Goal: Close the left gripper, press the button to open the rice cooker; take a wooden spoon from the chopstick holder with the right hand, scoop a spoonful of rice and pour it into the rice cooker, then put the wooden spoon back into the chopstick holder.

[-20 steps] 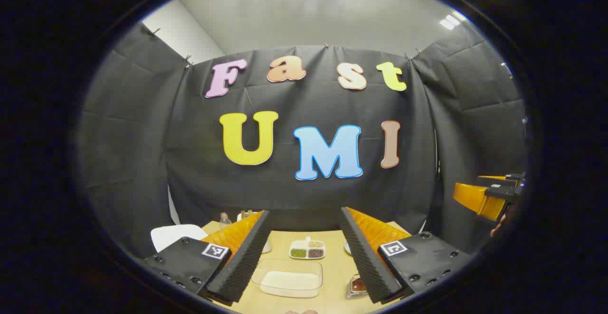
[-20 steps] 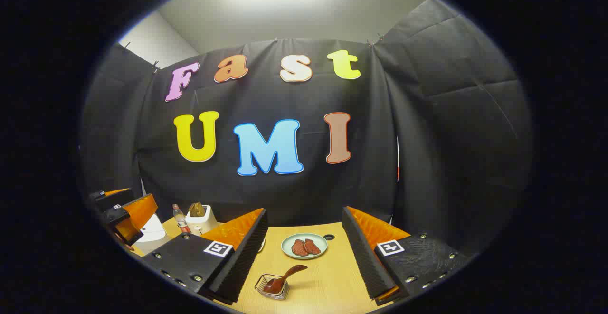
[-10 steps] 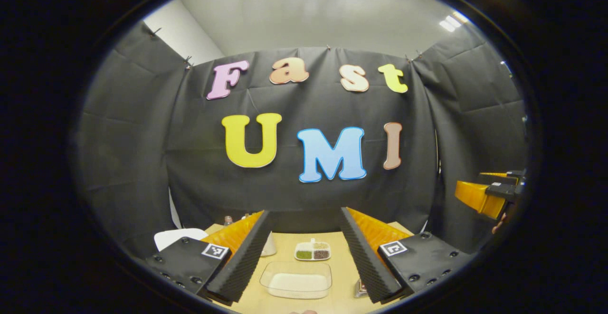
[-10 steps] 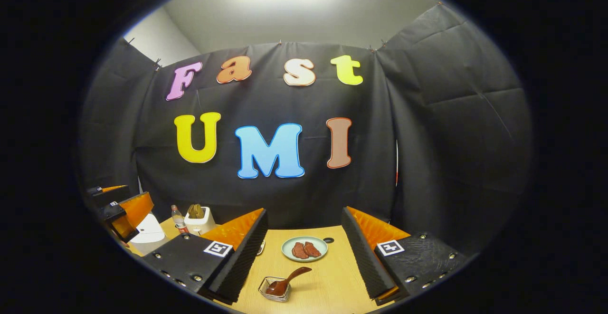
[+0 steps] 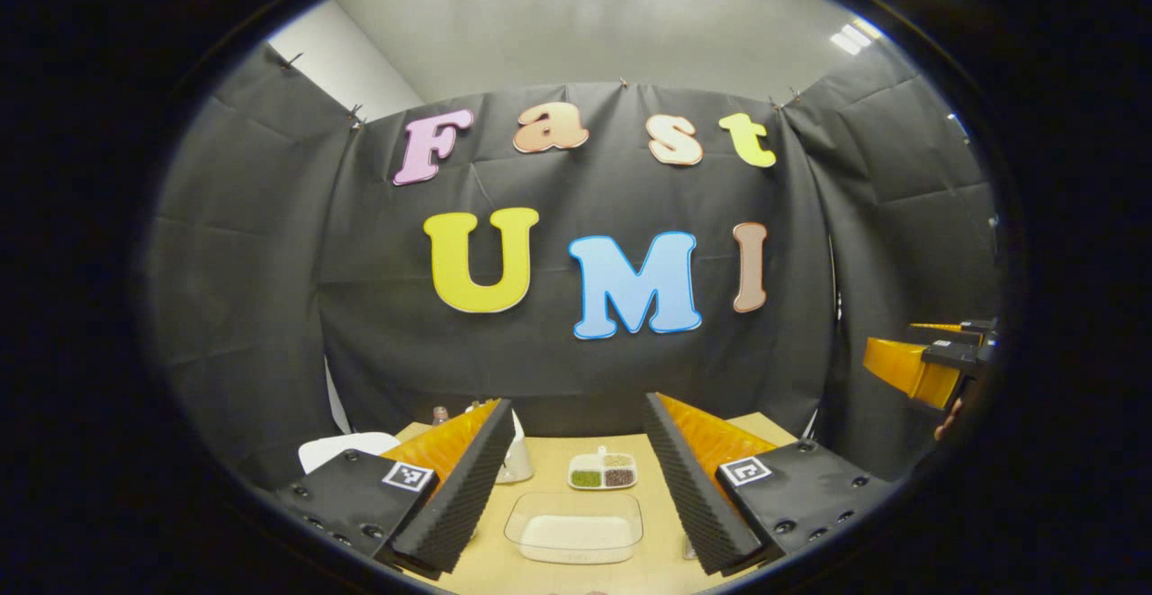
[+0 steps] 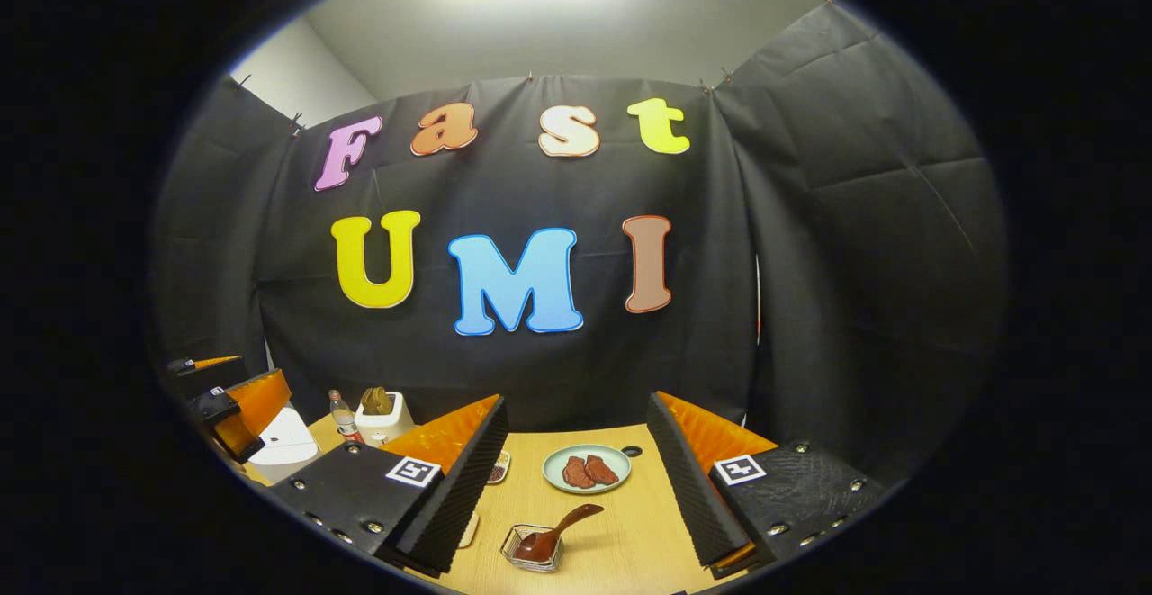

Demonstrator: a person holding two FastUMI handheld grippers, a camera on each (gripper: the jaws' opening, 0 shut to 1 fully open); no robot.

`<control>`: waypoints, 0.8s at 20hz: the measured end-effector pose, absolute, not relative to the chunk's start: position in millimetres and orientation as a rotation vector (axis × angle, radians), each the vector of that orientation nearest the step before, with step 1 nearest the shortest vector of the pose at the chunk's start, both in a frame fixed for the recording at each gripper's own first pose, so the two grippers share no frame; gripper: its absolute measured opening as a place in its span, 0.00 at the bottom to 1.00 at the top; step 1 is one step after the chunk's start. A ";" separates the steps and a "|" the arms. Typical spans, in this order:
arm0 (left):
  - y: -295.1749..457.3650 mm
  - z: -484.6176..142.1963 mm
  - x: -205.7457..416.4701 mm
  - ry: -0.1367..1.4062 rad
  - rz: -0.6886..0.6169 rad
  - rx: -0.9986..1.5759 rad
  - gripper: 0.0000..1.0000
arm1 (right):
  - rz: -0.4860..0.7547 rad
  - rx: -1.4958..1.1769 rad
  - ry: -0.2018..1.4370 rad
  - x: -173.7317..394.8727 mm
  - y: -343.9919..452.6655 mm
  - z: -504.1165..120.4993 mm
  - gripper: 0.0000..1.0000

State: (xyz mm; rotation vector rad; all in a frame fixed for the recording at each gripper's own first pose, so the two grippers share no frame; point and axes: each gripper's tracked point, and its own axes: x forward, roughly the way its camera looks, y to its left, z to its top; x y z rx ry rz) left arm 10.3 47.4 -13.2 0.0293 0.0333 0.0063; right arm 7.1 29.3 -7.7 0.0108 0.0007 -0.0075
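Wooden spoon (image 6: 560,529) leans in a small wire chopstick holder (image 6: 533,548) on the tan table (image 6: 621,532), just ahead of the right gripper (image 6: 576,469), whose jaws stand wide and empty. The left gripper (image 5: 576,469) is equally wide (nothing held) above a clear rice container (image 5: 573,527); the white rice cooker (image 6: 281,440) sits far left.

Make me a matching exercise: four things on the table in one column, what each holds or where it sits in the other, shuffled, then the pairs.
Things
1. wooden spoon
2. round plate
3. clear tub
4. divided dish

States
A. holds white rice
B. holds two brown pieces
C. has green and dark fillings
D. stands tilted in a wire holder

Pairs: 1-D, 2-B, 3-A, 4-C
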 end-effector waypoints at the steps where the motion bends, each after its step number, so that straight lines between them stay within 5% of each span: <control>1: 52.1 -21.6 11.4 0.054 0.005 0.028 1.00 | -0.007 0.012 0.005 7.3 31.1 -9.2 0.95; 3: 67.7 -39.5 14.6 0.099 0.022 0.023 0.99 | 0.000 0.010 0.013 7.7 35.1 -13.3 0.95; 10: 167.1 -113.4 18.7 0.338 0.164 -0.020 0.09 | 0.031 -0.007 0.050 10.4 51.8 -27.6 0.95; 16: 262.7 -159.2 26.3 0.463 0.279 -0.196 0.08 | 0.045 -0.017 0.070 15.4 61.5 -36.5 0.95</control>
